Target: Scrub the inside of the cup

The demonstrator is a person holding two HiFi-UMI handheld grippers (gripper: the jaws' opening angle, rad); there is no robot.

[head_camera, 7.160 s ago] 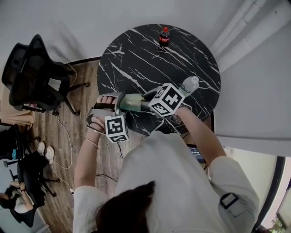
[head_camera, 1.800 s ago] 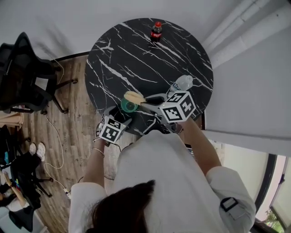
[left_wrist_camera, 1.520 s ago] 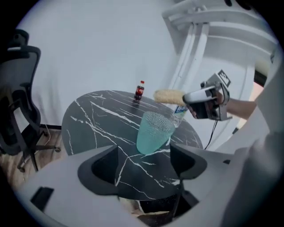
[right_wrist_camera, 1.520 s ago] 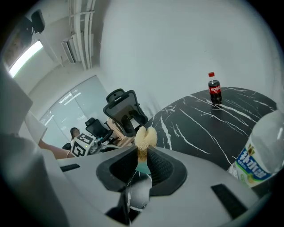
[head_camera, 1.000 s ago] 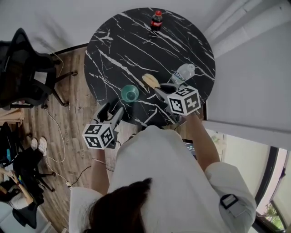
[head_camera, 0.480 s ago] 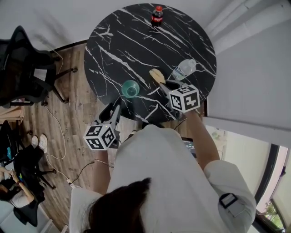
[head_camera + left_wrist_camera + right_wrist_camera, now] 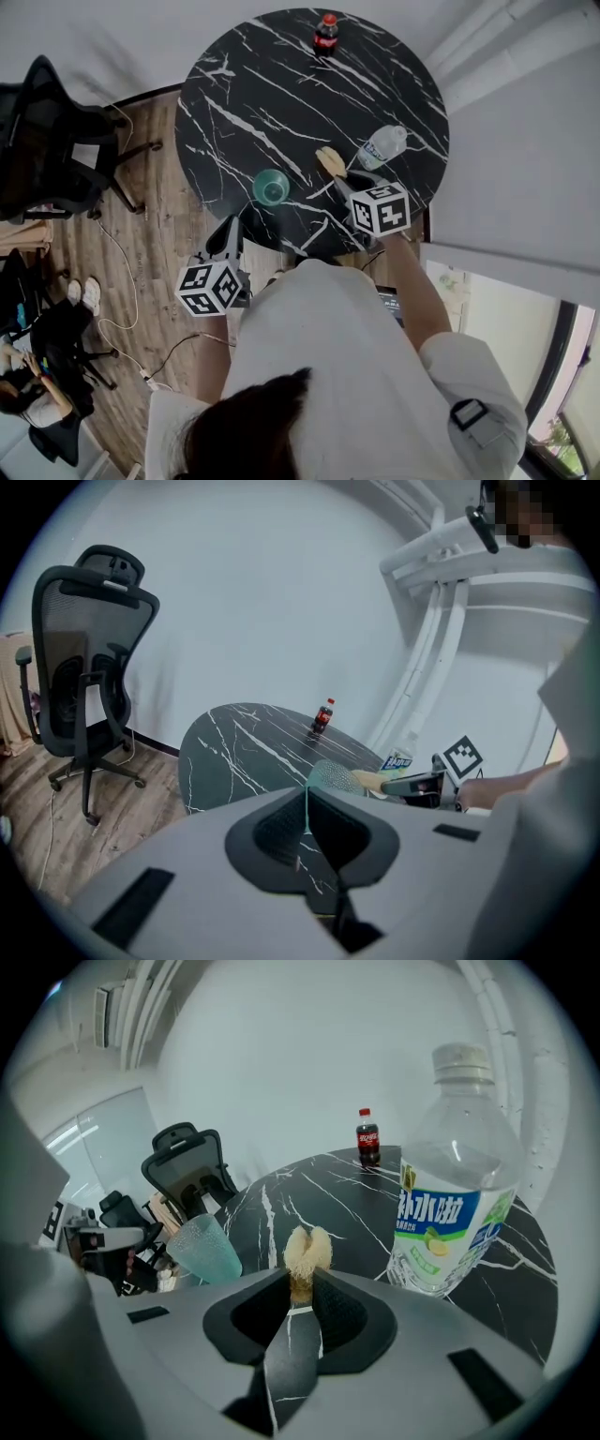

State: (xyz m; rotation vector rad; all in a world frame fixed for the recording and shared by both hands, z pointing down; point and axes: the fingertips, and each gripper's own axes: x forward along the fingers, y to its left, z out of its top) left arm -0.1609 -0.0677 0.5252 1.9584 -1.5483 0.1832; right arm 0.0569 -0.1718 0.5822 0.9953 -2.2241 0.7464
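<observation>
The teal ribbed cup [image 7: 272, 186] stands upright on the round black marble table [image 7: 272, 84], near its front edge, and nothing holds it. My right gripper [image 7: 343, 178] is shut on a tan scrub sponge [image 7: 329, 160], which it holds just above the table to the right of the cup. In the right gripper view the sponge [image 7: 307, 1249] sticks out of the jaws, with the cup [image 7: 206, 1249] to its left. My left gripper [image 7: 231, 227] is shut and empty, off the table's front-left edge. The cup [image 7: 330, 777] shows just beyond its tips.
A clear water bottle [image 7: 384, 145] stands close to the right of the sponge, large in the right gripper view [image 7: 450, 1204]. A small cola bottle [image 7: 325, 33] is at the table's far edge. A black office chair [image 7: 56, 141] and cables are on the wooden floor at left.
The cup was set down on the table and the sponge taken out of it. My left gripper drew back off the table edge and closed. The right gripper carried the sponge rightward.
</observation>
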